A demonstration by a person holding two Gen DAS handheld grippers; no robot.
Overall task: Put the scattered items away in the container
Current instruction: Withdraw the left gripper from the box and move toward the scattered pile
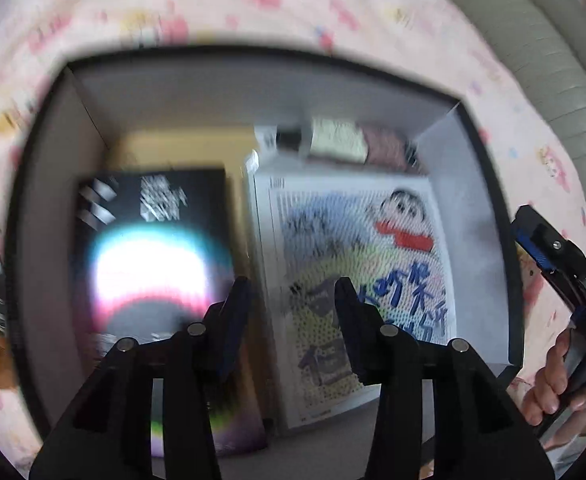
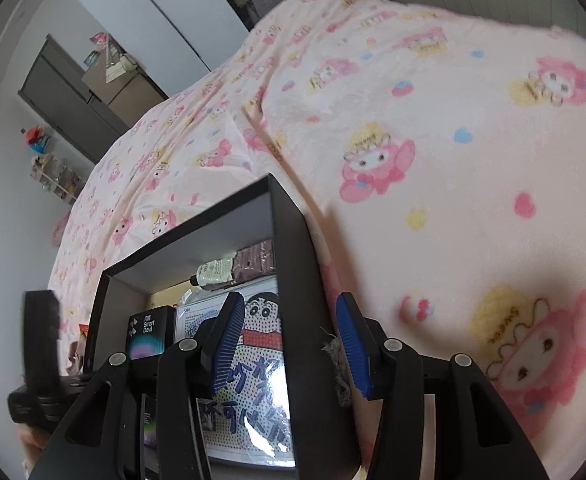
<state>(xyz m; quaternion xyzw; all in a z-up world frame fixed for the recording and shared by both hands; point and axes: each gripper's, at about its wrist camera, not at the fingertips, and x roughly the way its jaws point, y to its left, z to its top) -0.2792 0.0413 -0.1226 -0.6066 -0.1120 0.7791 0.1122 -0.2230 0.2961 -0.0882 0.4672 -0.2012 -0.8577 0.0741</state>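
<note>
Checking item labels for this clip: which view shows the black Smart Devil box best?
The right wrist view: the black box stands sharp inside the container, its "Smart Devil" lettering readable. In the left wrist view the same black box appears larger but motion-blurred, its print unreadable, partly behind the open left gripper.

A black box point(image 2: 293, 264) with a grey inside is set on a pale pink blanket point(image 2: 433, 128) printed with pink and yellow cartoon figures. Blue ribbed pads point(image 2: 353, 346) are carried by black grippers.

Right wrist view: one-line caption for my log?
Open right gripper straddling the black box's wall; cartoon bead kit and Smart Devil box inside.
</note>
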